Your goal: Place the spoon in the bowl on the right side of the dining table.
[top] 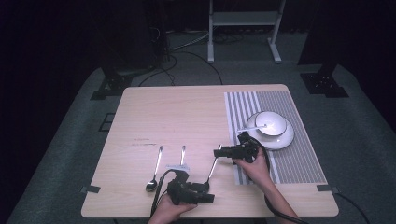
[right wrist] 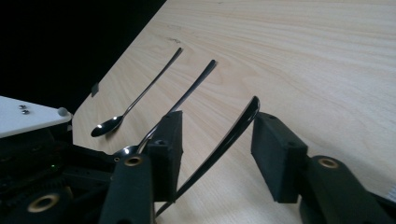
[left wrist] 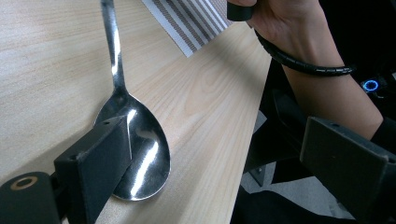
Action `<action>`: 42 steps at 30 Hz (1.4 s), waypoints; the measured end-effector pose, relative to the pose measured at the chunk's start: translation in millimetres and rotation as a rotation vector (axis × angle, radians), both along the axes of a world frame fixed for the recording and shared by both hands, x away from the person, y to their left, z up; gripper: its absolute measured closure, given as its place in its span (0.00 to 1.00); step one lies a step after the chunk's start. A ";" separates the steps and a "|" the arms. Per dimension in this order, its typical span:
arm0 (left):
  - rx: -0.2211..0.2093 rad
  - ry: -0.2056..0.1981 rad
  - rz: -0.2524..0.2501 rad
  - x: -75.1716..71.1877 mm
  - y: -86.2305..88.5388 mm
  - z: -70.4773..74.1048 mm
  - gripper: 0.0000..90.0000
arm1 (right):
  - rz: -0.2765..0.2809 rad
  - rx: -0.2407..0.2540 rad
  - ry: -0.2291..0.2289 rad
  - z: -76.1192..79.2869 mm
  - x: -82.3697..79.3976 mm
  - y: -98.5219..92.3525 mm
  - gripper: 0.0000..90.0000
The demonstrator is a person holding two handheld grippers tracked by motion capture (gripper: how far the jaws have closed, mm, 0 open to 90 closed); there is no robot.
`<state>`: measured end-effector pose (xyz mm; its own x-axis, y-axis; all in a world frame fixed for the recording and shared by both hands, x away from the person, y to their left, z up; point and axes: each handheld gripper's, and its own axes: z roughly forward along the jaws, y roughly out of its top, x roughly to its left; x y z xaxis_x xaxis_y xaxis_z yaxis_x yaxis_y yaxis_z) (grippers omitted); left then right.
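The long-handled shiny steel spoon (right wrist: 224, 144) is bracketed at its handle tip by the right gripper (right wrist: 217, 154), jaws apart and not yet pressing, while its bowl is pinned to the pale wooden table (top: 187, 112) under one jaw of the wide-open left gripper (left wrist: 224, 163), presumably to steady it.

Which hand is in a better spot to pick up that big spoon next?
Probably the right gripper: the spoon's handle lies between its jaws. The left gripper has one jaw on the spoon's bowl, the other jaw far off.

No readable text, label or number anywhere
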<state>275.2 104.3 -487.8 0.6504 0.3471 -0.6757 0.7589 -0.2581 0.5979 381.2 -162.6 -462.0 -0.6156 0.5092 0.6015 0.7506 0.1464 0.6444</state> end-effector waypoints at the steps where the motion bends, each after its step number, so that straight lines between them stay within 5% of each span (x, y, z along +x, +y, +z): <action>1: -0.001 0.000 0.001 0.0 0.0 -0.1 0.08 | 0.001 0.005 0.004 0.1 0.1 0.5 0.62; 11: -0.001 0.002 0.000 0.2 -0.1 0.0 0.08 | -0.003 0.012 0.004 2.8 -1.6 1.2 0.88; 31: -0.009 0.002 0.015 0.9 3.1 1.9 0.08 | -0.002 0.135 0.096 11.0 3.8 0.6 0.98; 42: -0.046 -0.033 0.004 -1.8 7.5 11.7 0.08 | -0.011 0.146 0.114 19.4 6.5 0.0 0.99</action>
<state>273.4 111.8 -476.0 0.6711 0.3187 -0.6693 0.7396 -0.2263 0.6338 387.7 -162.7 -442.7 -0.5338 0.4179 0.7351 0.8211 0.0485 0.5687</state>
